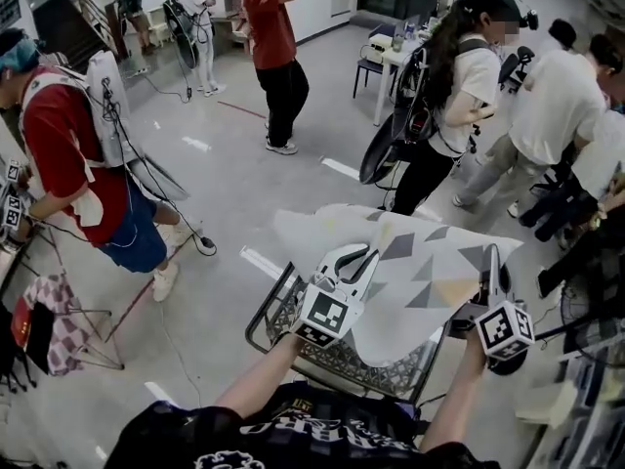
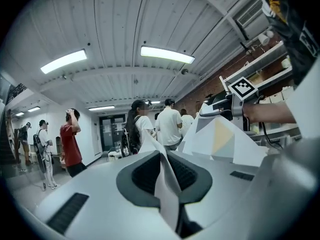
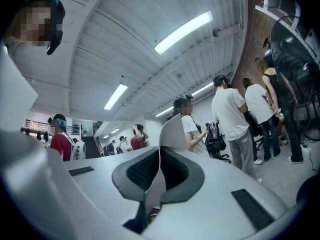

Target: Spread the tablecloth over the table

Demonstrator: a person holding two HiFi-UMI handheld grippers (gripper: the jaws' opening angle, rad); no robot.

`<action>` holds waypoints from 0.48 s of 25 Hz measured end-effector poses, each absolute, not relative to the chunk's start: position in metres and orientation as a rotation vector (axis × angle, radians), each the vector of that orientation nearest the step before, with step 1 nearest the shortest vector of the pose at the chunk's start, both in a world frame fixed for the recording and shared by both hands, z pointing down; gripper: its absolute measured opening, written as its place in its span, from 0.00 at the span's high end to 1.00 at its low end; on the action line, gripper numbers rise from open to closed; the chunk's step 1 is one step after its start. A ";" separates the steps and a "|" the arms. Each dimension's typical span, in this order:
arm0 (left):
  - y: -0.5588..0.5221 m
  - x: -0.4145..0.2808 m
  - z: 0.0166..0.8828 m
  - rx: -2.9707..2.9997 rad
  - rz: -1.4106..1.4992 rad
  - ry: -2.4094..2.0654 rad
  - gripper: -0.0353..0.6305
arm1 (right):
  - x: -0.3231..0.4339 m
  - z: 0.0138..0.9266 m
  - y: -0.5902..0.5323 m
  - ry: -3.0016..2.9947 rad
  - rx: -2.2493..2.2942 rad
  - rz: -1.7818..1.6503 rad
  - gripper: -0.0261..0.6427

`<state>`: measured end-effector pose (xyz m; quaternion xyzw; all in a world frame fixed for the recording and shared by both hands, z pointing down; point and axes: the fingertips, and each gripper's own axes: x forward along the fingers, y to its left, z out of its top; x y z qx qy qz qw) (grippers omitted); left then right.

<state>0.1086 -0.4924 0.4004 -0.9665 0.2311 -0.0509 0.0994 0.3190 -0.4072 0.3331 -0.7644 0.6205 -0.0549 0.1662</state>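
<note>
Metal table (image 1: 266, 311) under tablecloth (image 1: 410, 262), bystanders (image 1: 459, 96) around

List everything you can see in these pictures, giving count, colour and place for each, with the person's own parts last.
tablecloth: one, white with grey and yellow triangles, held above the table.
table: one, dark metal mesh, under the tablecloth.
bystanders: at least seven, mostly red or white tops, standing around the room.
checked cloth: one, pink and white, hanging low at left.
left gripper: one, white, fingers shut on the tablecloth's near-left corner.
right gripper: one, white, fingers shut on its near-right corner.
</note>
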 end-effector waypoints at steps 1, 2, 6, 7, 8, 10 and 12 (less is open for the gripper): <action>-0.487 0.117 0.401 -2.857 -0.157 0.660 0.88 | 0.328 0.334 -0.399 1.744 -2.192 -0.154 0.94; -0.482 0.124 0.402 -2.859 -0.161 0.637 0.88 | 0.337 0.333 -0.391 1.719 -2.206 -0.146 0.94; -0.465 0.138 0.408 -2.869 -0.174 0.592 0.88 | 0.360 0.339 -0.362 1.639 -2.240 -0.146 0.94; -0.461 0.141 0.409 -2.872 -0.179 0.591 0.88 | 0.366 0.342 -0.354 1.627 -2.248 -0.151 0.93; -0.457 0.143 0.409 -2.877 -0.183 0.591 0.88 | 0.374 0.345 -0.346 1.611 -2.257 -0.159 0.93; -0.450 0.149 0.406 -2.884 -0.183 0.590 0.88 | 0.393 0.351 -0.326 1.552 -2.272 -0.180 0.93; -0.446 0.154 0.402 -2.885 -0.180 0.597 0.88 | 0.413 0.357 -0.308 1.488 -2.269 -0.198 0.93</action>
